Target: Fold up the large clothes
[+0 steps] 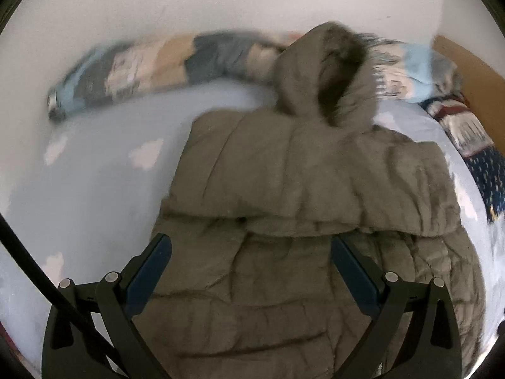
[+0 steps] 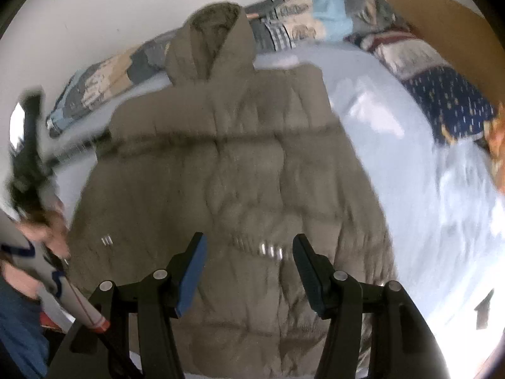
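**Sleeves in, bottom fold coming up**

Both sets of jaws are standing apart and gripping nothing: the left gripper (image 1: 251, 262) and right gripper (image 2: 249, 268) are hovering over the coat's (image 1: 300, 221) lower half. The coat is lying flat on the bed (image 1: 94, 173), hood (image 1: 322, 72) at 12 o'clock, a sleeve seemingly folded across its chest. Next, I judge, each gripper needs to be pinching a hem corner at 6 o'clock.
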`<state>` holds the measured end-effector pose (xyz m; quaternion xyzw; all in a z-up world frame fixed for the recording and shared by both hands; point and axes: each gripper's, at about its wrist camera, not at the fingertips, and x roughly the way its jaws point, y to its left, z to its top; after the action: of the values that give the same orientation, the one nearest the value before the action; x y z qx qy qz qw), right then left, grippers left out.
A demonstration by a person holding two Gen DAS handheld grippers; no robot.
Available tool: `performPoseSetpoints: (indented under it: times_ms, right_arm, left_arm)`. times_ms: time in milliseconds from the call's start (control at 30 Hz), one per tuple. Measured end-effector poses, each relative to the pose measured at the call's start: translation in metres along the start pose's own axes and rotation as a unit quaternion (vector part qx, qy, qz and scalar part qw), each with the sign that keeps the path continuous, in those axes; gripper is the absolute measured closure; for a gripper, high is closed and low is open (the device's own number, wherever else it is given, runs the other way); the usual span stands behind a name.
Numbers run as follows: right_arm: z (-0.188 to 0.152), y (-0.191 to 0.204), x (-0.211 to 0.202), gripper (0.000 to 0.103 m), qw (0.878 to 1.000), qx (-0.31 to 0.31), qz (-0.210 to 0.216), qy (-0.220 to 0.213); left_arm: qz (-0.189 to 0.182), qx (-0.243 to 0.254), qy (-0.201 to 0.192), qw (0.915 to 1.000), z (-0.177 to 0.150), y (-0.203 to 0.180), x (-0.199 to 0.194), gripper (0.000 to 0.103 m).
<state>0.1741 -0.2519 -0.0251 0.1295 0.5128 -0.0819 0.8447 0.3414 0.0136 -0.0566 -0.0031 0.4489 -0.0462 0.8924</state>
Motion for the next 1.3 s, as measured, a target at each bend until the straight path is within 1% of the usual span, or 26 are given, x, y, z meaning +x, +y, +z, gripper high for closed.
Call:
performPoseSetpoints:
  times_ms: [33, 67, 100, 200, 267, 333, 400, 533, 633, 733, 833, 933, 967, 1067, 1100, 1133, 1167, 1200, 1233, 1300]
  right_arm:
    - [0.018, 0.003, -0.004, 0.042, 1.000, 0.001, 0.007, 0.000]
    - [0.030, 0.005, -0.007, 0.042, 1.000, 0.003, 0.011, -0.001]
    - [0.051, 0.009, -0.012, 0.042, 1.000, 0.006, 0.015, -0.007]
    - [0.111, 0.024, -0.019, 0.042, 0.999, -0.003, 0.016, -0.028]
    - [0.154, 0.034, -0.017, 0.042, 0.999, -0.006, 0.015, -0.043]
    - [0.189, 0.038, -0.009, 0.042, 0.999, -0.004, 0.018, -0.049]
    - [0.227, 0.038, 0.004, 0.042, 0.998, 0.004, 0.016, -0.056]
    - [0.295, 0.038, 0.045, 0.042, 0.998, 0.008, -0.002, -0.065]
    - [0.334, 0.031, 0.082, 0.042, 0.998, 0.021, -0.009, -0.062]
    - [0.371, 0.023, 0.129, 0.042, 0.998, 0.027, -0.018, -0.057]
    - [0.401, 0.015, 0.174, 0.042, 0.998, 0.029, -0.026, -0.054]
    - [0.426, 0.010, 0.213, 0.042, 0.997, 0.039, -0.021, -0.057]
    - [0.434, 0.009, 0.225, 0.042, 0.997, 0.043, -0.019, -0.059]
    - [0.450, 0.003, 0.252, 0.042, 0.996, 0.062, -0.024, -0.065]
    - [0.452, 0.001, 0.265, 0.049, 0.996, 0.066, -0.028, -0.059]
    - [0.451, -0.001, 0.279, 0.070, 0.996, 0.065, -0.036, -0.041]
    - [0.447, -0.004, 0.291, 0.096, 0.997, 0.061, -0.041, -0.021]
    - [0.441, -0.006, 0.293, 0.096, 0.997, 0.065, -0.045, -0.024]
    - [0.434, -0.010, 0.288, 0.096, 0.996, 0.070, -0.037, -0.041]
    - [0.422, -0.014, 0.274, 0.096, 0.996, 0.069, -0.013, -0.059]
  left_arm:
    - [-0.011, -0.017, 0.005, 0.9998, 0.003, 0.006, 0.001, 0.002]
    - [-0.019, -0.032, 0.001, 0.9993, 0.005, 0.012, -0.002, 0.002]
    - [-0.021, -0.033, -0.005, 0.9992, 0.006, 0.014, -0.006, 0.002]
    - [-0.013, -0.013, -0.027, 0.9995, 0.011, 0.016, -0.017, 0.002]
    - [-0.012, -0.010, -0.037, 0.9992, 0.012, 0.020, -0.022, 0.002]
    - [-0.023, -0.011, -0.037, 0.9990, 0.010, 0.024, -0.025, 0.002]
    - [-0.024, -0.003, -0.037, 0.9990, 0.006, 0.024, -0.024, 0.002]
    - [-0.017, 0.017, -0.040, 0.9989, 0.004, 0.026, -0.018, 0.002]
    - [-0.016, 0.026, -0.039, 0.9988, 0.003, 0.029, -0.009, 0.002]
    - [-0.023, 0.025, -0.025, 0.9991, 0.002, 0.033, 0.002, 0.002]
    - [-0.032, 0.031, -0.019, 0.9988, 0.002, 0.035, 0.010, 0.002]
    - [-0.017, 0.054, -0.016, 0.9982, 0.004, 0.035, 0.015, 0.002]
    - [-0.012, 0.054, -0.014, 0.9984, 0.006, 0.035, 0.017, 0.002]
    - [-0.016, 0.041, -0.014, 0.9989, 0.017, 0.039, 0.020, 0.002]
    - [-0.015, 0.039, -0.015, 0.9990, 0.021, 0.040, 0.022, 0.002]
    - [-0.014, 0.041, -0.017, 0.9989, 0.026, 0.040, 0.025, 0.002]
    - [-0.010, 0.043, -0.019, 0.9988, 0.032, 0.039, 0.028, 0.002]
    - [-0.004, 0.043, -0.020, 0.9989, 0.045, 0.037, 0.033, 0.002]
    - [-0.008, 0.039, -0.021, 0.9990, 0.057, 0.037, 0.037, 0.002]
    - [-0.031, 0.036, -0.031, 0.9984, 0.089, 0.032, 0.047, 0.002]
